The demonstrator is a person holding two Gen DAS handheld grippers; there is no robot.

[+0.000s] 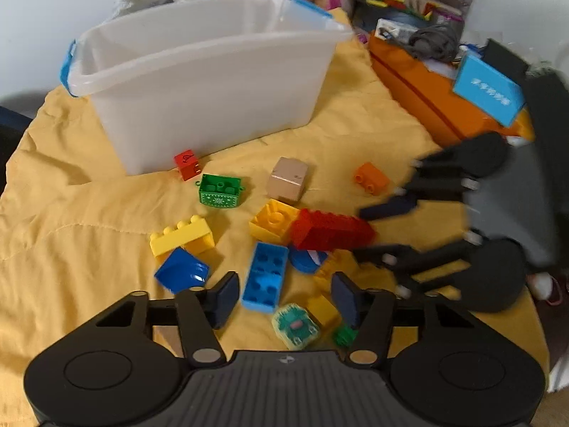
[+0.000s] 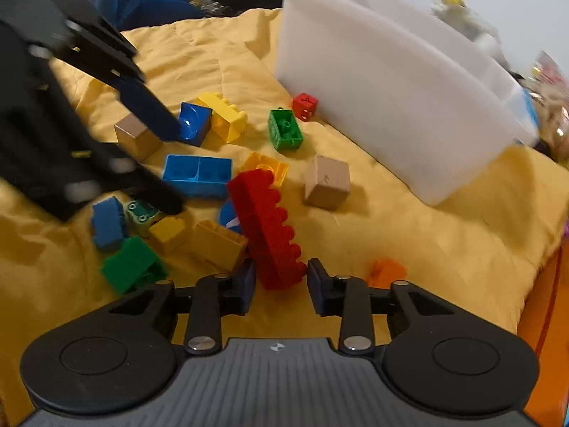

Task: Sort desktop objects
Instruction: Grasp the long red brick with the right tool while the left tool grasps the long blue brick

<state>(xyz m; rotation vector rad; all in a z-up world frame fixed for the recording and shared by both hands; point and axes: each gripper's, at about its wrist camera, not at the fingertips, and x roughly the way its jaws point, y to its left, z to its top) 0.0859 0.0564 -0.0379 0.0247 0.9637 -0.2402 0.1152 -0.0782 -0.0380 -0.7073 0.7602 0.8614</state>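
Loose toy bricks lie on a yellow cloth (image 1: 71,213) in front of a white plastic bin (image 1: 199,82). My right gripper (image 2: 281,284) is shut on the near end of a long red brick (image 2: 266,213), which tilts up over a yellow square brick (image 1: 272,220). In the left wrist view the right gripper (image 1: 373,231) comes in from the right. My left gripper (image 1: 284,299) is open above a light blue brick (image 1: 265,277) and a green sticker toy (image 1: 295,325). Around them lie a blue scoop piece (image 1: 181,270), a yellow brick (image 1: 183,235), a green brick (image 1: 220,191), a red cube (image 1: 187,164), a wooden cube (image 1: 288,179) and an orange brick (image 1: 371,178).
An orange box (image 1: 426,99) with a blue carton (image 1: 489,89) and grey cables on it stands at the right. Bags and clutter sit behind the bin. A second wooden cube (image 2: 137,137) lies under the left gripper (image 2: 176,169). Bare cloth stretches to the left of the bricks.
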